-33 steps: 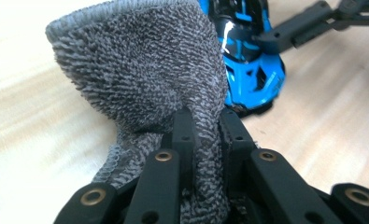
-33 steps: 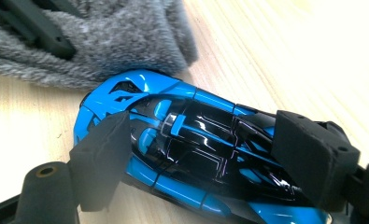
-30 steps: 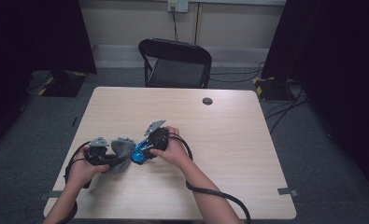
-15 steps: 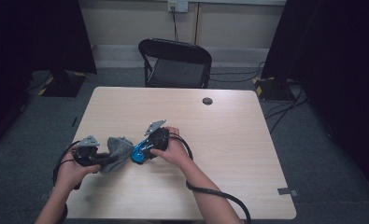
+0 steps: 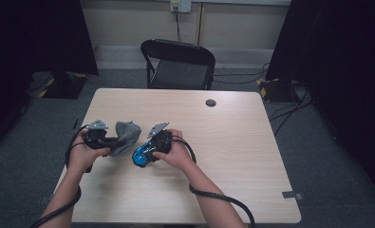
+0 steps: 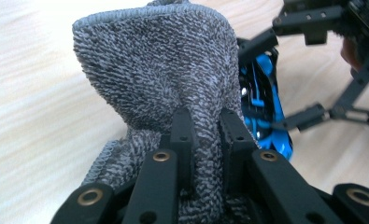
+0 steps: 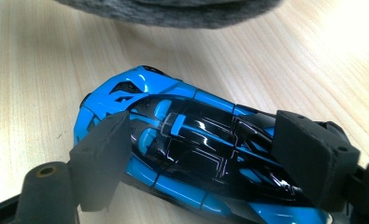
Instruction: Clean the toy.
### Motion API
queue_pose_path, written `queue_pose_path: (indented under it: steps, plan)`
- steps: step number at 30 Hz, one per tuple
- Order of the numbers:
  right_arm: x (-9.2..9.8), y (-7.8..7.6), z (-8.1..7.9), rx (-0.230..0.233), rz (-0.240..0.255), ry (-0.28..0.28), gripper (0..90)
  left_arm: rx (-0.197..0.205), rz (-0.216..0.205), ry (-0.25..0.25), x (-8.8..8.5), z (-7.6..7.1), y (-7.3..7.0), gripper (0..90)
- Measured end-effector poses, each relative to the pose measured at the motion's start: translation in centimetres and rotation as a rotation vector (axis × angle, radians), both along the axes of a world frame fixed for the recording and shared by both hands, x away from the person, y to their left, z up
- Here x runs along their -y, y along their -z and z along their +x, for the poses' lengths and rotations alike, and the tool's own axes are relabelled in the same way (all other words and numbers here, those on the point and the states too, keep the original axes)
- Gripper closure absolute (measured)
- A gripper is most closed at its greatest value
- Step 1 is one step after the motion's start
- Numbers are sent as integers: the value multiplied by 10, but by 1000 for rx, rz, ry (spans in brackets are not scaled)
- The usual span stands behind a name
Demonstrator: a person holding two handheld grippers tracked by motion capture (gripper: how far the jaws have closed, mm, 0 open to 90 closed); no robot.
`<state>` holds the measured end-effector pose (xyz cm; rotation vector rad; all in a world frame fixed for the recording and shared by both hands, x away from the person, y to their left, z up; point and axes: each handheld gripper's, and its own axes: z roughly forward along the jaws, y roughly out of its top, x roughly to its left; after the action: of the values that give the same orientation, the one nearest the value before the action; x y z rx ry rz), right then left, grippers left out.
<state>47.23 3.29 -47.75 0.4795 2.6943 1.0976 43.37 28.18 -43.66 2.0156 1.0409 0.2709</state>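
- The left gripper (image 5: pixel 113 141) has its jaws clamped together on a bunched fold of a grey terry cloth (image 6: pixel 163 79); in the left gripper view the fabric rises above the jaw tips in a loose flap with a stitched hem at the top.
- The right gripper (image 5: pixel 146 153) is closed on the flanks of a blue and black toy car (image 7: pixel 191 154); the right gripper view shows one pad against each side of the body, so the jaws stand wide but are gripping.
- The car sits between the right gripper's jaws with its wheels on or just above the wooden table (image 5: pixel 232 142); I cannot tell which. Its nose points away from that gripper.
- The cloth hangs just beyond the car's nose, near it but apart.
- Progress, as a judgement: both things are picked up and brought together, which looks like wiping the car. The cloth is not on the paint at this moment, so either wiping remains or this is a pause between strokes.
- The high view gives the layout: both hands (image 5: pixel 83 154) at the near left part of the table, grippers facing each other, a chair (image 5: pixel 178 64) behind.
- The left gripper view adds the cloth's weave and the right gripper's linkage beyond it.
- The right gripper view adds pad contact on the car.
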Motion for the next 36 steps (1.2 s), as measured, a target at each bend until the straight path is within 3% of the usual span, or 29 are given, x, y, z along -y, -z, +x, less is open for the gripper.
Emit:
queue_pose_path:
  steps: [8, 12, 19, 23, 30, 36]
  plan:
    - [0, 0, 1, -2, -2, -3, 202, 23, 0, -7, 17, 25, 2, 784]
    - [0, 0, 1, -3, -2, -5, 202, 15, 7, -7, 26, 39, 9, 784]
    - [0, -1, 2, -7, -7, -5, 202, 0, 62, -12, 40, 64, 27, 784]
    - [1, -1, 2, -7, -3, -8, 204, 11, 98, 19, 53, 75, 34, 784]
    - [2, 0, 3, -7, 3, -11, 206, 5, 93, 38, 77, 82, 48, 775]
    - [2, 0, 3, -7, 3, -10, 206, 9, 93, 37, 83, 84, 53, 748]
